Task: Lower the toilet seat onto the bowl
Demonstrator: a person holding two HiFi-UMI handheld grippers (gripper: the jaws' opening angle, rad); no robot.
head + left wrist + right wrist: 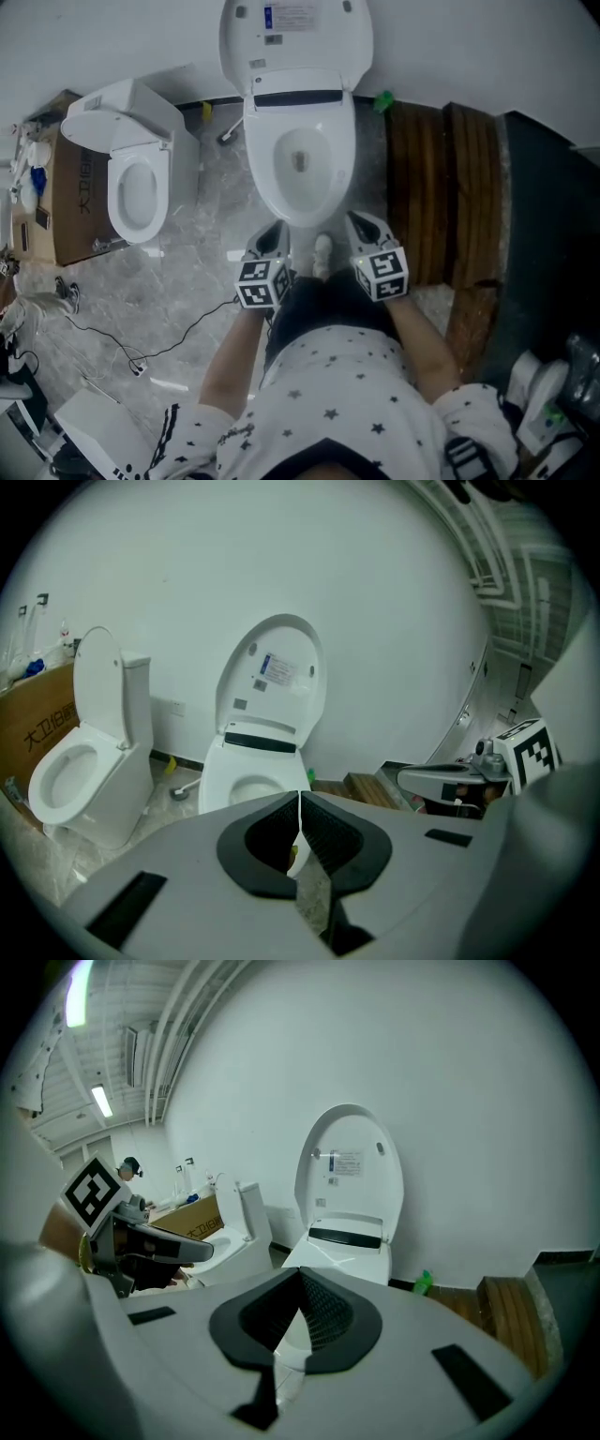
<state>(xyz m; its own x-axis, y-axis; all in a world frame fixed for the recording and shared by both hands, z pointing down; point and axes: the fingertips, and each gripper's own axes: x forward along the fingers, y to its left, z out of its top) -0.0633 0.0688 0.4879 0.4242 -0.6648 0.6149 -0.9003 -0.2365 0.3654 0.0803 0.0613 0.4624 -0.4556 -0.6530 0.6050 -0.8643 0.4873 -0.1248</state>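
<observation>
The white toilet [300, 159] stands in front of me. Its lid [295, 37] is upright against the wall, with a label on its inner face. The seat ring [269, 173] lies flat on the bowl. In the head view both grippers hover side by side just before the bowl's front edge. My left gripper [275, 232] is shut with nothing in it, and so is my right gripper [361, 225]. Along the left gripper [299, 799] I see the bowl [246, 785] past its touching jaws. The right gripper [300, 1274] also points at the toilet [342, 1241].
A second toilet [131, 159] stands at the left beside a cardboard box [80, 192]. Wooden steps [445, 187] lie at the right. A green bottle [382, 100] and a toilet brush [230, 131] flank the base. A cable [141, 347] runs over the floor.
</observation>
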